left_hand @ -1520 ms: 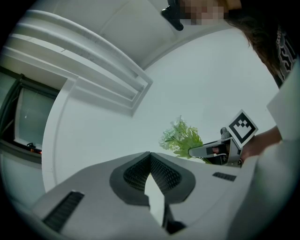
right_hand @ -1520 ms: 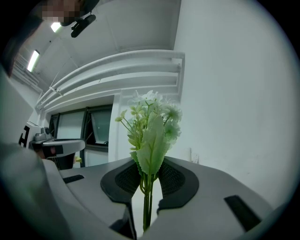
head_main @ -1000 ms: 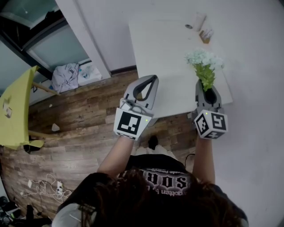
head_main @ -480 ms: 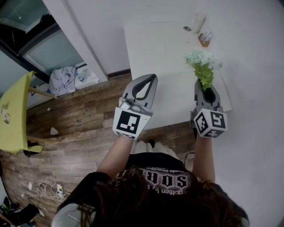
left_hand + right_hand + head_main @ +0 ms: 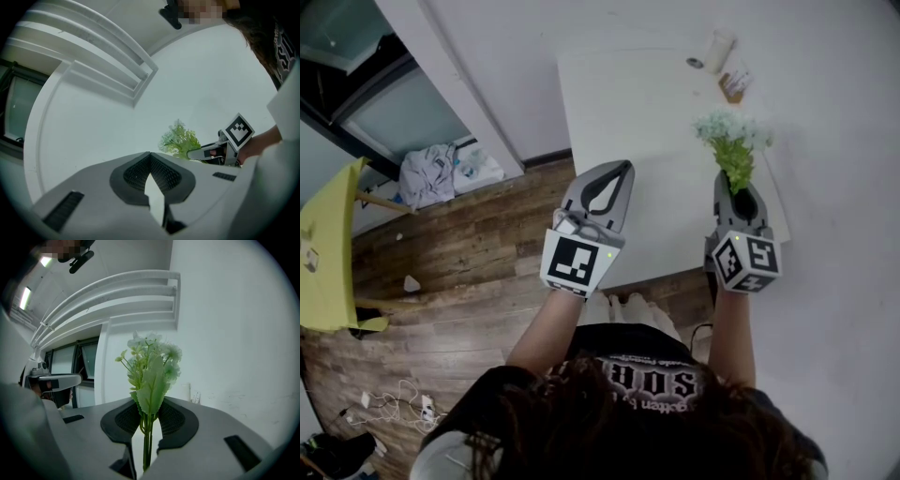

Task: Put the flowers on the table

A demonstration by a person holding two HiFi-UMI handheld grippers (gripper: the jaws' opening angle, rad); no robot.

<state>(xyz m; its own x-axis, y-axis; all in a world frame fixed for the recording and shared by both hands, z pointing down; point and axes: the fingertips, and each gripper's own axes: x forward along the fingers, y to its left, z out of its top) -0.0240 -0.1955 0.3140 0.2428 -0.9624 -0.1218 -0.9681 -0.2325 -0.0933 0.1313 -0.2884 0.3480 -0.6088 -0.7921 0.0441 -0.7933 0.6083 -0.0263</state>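
At the far end of the table (image 5: 628,112) stands a pale cup (image 5: 719,45); I can't see into it. Just beside it sits a small brown holder (image 5: 733,82), and what it holds is too small for me to name.

My right gripper (image 5: 739,186) is clenched on the stems of the flowers (image 5: 731,139). They stick straight out past the jaw tips, over the table's near right part; I can't judge how high above it. My left gripper (image 5: 617,171) hangs over the table's near edge, jaws closed tip to tip on nothing. Both point away from me, side by side.

The table's white top blends into the white wall (image 5: 834,141) beside it, so its right edge is hard to trace.
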